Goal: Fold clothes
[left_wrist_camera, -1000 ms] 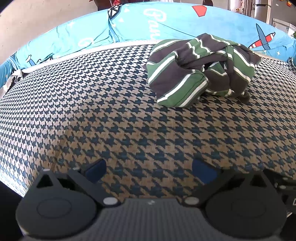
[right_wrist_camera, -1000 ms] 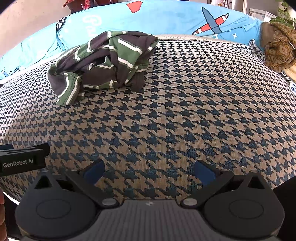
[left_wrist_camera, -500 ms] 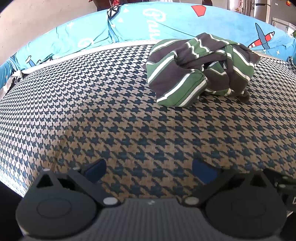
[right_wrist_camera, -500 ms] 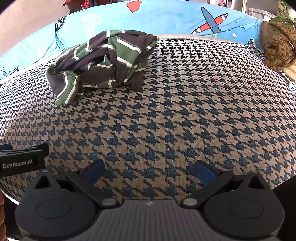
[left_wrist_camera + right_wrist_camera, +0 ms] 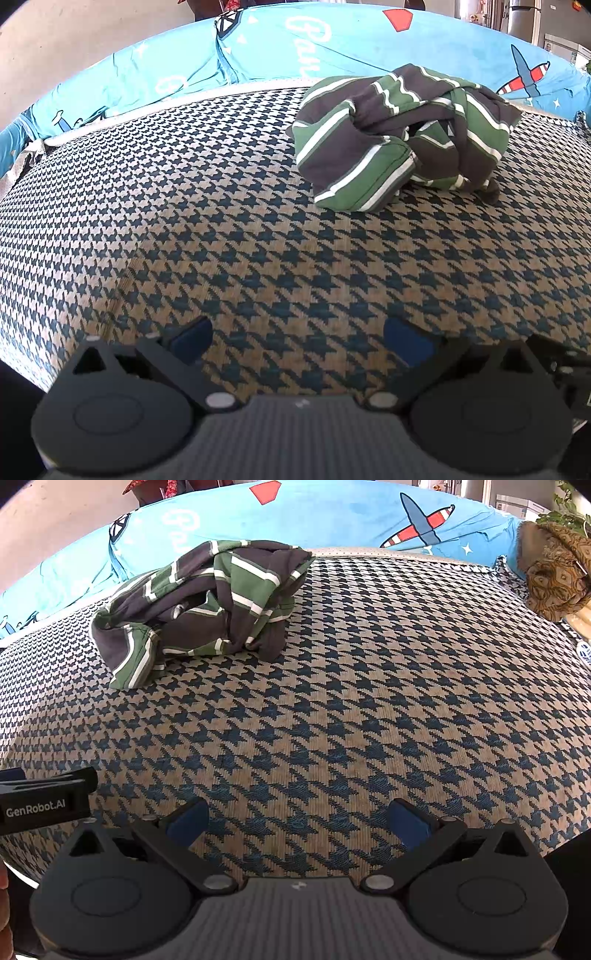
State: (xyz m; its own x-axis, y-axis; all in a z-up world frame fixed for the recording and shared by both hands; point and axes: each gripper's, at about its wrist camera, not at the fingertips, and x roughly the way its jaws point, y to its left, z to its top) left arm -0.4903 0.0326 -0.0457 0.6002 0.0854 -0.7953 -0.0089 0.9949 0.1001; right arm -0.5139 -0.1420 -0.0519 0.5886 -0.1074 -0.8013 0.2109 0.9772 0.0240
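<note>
A crumpled garment with green, dark grey and white stripes (image 5: 399,136) lies bunched on the houndstooth cover, far ahead and to the right in the left wrist view. The right wrist view has the same striped garment (image 5: 207,605) far ahead and to the left. My left gripper (image 5: 297,341) hovers over bare cover near the front edge, open, with nothing between its blue pads. My right gripper (image 5: 297,821) is likewise open and holds nothing, well short of the garment. The left gripper's body (image 5: 44,805) shows at the left edge of the right wrist view.
The houndstooth cover (image 5: 184,221) spans the whole surface. A light blue sheet with aeroplane prints (image 5: 369,517) runs along the far side. A brown patterned cloth bundle (image 5: 554,576) sits at the far right corner. The cover drops away at the left edge (image 5: 14,332).
The garment sits very slightly further left in the right wrist view, so that gripper has drifted a little. The left wrist view is almost unchanged. Both grippers stay open.
</note>
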